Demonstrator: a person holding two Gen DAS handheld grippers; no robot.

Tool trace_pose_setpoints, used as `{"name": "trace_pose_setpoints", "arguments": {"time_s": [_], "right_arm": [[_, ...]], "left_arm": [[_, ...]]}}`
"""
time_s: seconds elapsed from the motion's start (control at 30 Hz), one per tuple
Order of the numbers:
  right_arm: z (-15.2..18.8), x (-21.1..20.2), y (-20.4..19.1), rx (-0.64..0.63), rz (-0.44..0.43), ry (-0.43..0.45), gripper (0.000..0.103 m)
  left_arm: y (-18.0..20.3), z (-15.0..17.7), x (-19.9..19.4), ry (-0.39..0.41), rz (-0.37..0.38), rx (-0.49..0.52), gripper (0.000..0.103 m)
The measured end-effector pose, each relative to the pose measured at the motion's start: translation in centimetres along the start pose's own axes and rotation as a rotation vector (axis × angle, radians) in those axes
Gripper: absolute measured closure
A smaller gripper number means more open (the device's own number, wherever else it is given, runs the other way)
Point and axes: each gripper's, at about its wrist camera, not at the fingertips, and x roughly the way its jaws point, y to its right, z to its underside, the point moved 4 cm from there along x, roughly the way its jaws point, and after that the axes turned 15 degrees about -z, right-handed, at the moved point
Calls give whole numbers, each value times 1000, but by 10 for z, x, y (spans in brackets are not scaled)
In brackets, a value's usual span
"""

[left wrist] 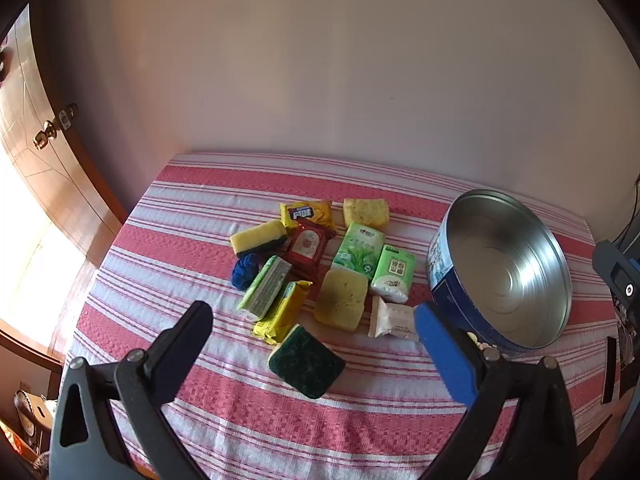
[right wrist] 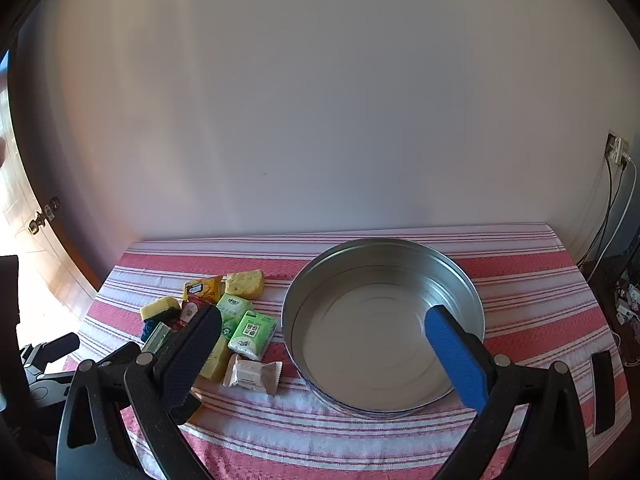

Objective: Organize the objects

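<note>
A heap of small items lies on the striped cloth: yellow sponges, a dark green scouring pad, green tissue packs, a white wrapped snack, yellow packets, a red packet and a blue ball. An empty round metal tin stands to their right. My left gripper hovers open above the heap's near side. My right gripper is open too, held over the tin's near left rim. Neither holds anything.
The table with its red and white striped cloth stands against a pale wall. A wooden door is at the left. Cables and a wall socket sit at the far right beyond the table's edge.
</note>
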Motion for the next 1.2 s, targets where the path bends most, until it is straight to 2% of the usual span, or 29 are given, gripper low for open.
{"name": "trace_pose_setpoints", "arguments": {"time_s": [1.2], "right_arm": [[4, 12, -9, -19, -48, -46, 1]], "left_arm": [[-19, 13, 19, -28, 16, 32, 1]]}}
